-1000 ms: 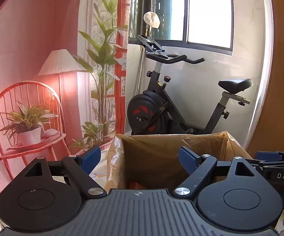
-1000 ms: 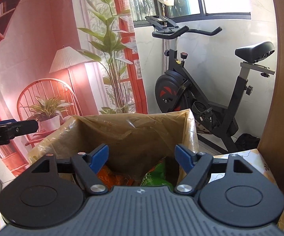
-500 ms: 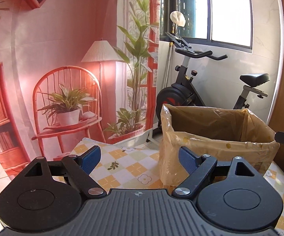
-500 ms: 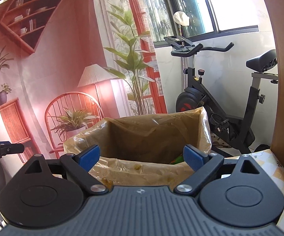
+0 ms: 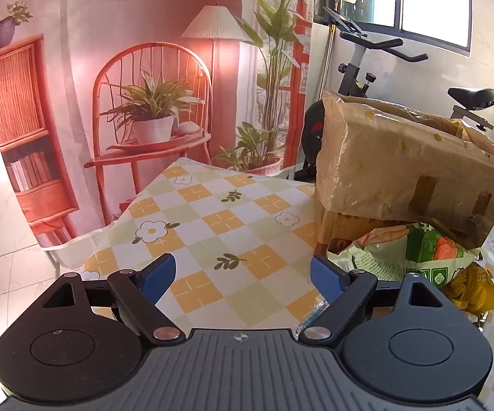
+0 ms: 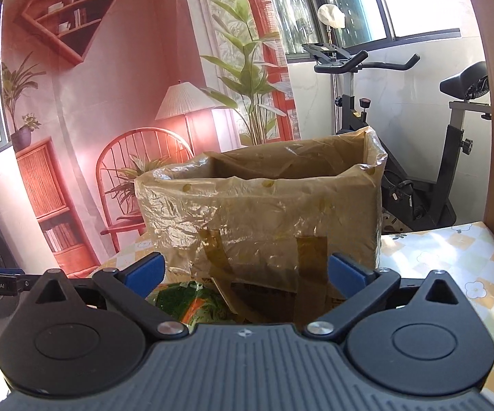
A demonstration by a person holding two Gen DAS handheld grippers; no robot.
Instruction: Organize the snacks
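Left gripper (image 5: 242,275): fingers apart, nothing between them, over bare checked tablecloth (image 5: 219,219). Right gripper (image 6: 245,274): jaws have just been opening, now wide, empty.

Cardboard box (image 6: 257,212) with plastic liner sits at 12 o'clock in the right view, 2 o'clock in the left. Snacks against its base: green snack bag (image 5: 407,253) at 3 o'clock, yellow packet (image 5: 472,289) just beside it.

Bags look light, soft, crinkly, probably slippery film; contents likely crushable. Pinch a sealed edge or corner, not the belly.

Count: two packets visible outside, one box. Box contents not visible.
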